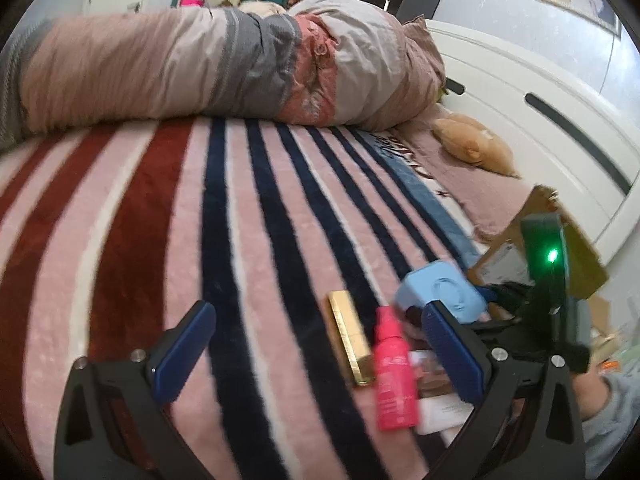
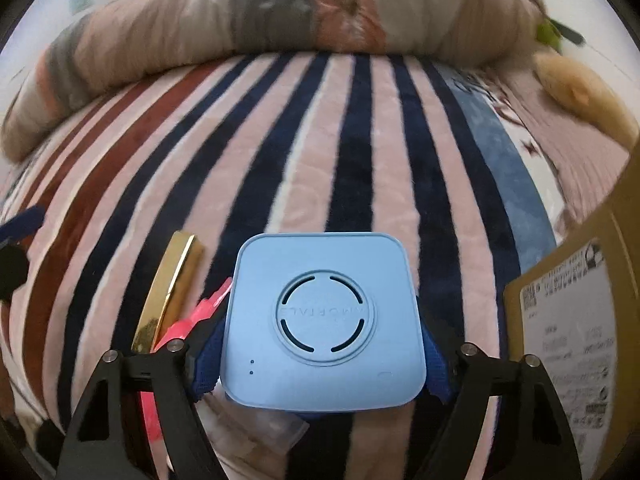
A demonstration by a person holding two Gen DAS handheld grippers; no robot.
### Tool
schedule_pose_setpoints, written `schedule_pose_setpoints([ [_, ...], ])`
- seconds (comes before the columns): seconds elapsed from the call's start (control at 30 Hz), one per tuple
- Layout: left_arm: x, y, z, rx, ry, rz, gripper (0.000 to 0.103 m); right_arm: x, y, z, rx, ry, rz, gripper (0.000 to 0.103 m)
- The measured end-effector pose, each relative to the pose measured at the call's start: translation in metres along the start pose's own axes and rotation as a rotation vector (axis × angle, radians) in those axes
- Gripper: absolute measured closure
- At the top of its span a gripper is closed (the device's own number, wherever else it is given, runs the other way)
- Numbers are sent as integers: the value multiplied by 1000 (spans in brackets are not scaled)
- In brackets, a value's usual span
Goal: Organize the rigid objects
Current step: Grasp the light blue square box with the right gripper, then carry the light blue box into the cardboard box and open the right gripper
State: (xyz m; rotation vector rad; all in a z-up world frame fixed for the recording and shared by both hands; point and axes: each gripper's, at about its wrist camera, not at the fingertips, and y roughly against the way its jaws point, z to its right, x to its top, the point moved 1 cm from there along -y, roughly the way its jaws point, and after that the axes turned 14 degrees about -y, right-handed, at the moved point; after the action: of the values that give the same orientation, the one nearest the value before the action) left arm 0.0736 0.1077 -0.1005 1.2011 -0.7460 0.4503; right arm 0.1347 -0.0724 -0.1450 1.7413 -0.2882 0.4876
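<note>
Right wrist, blue box [image 2: 324, 324] btwn jaws, clamped

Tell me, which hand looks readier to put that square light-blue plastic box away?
Right, probably. The right gripper is shut on the square light-blue plastic box, beside the brown cardboard box. The left gripper is open and holds nothing.

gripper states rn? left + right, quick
Left gripper: open, holding nothing, above the striped blanket.
Right gripper: shut on the blue square device.
</note>
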Motion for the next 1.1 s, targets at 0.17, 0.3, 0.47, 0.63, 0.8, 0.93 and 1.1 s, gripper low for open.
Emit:
schedule_pose_setpoints([
  [0.17,10,10,19,-105,-6,34,1,-9,23,-11,72,119,58,25],
  [0.3,27,16,39,-278,-16,77,1,-7,66,-23,223,173,129,25],
  [0.47,52,25,70,-413,-26,76,17,-2,129,-28,337,248,262,26],
  [0.63,78,42,109,-499,-58,78,55,7,166,2,422,209,344,26],
  [0.8,109,39,165,-473,-133,57,70,6,193,54,433,141,401,26],
  [0.93,133,26,231,-467,-246,33,72,2,211,115,441,47,428,26],
  [1.1,149,-12,305,-482,-357,-68,71,-13,222,178,395,-47,413,26],
])
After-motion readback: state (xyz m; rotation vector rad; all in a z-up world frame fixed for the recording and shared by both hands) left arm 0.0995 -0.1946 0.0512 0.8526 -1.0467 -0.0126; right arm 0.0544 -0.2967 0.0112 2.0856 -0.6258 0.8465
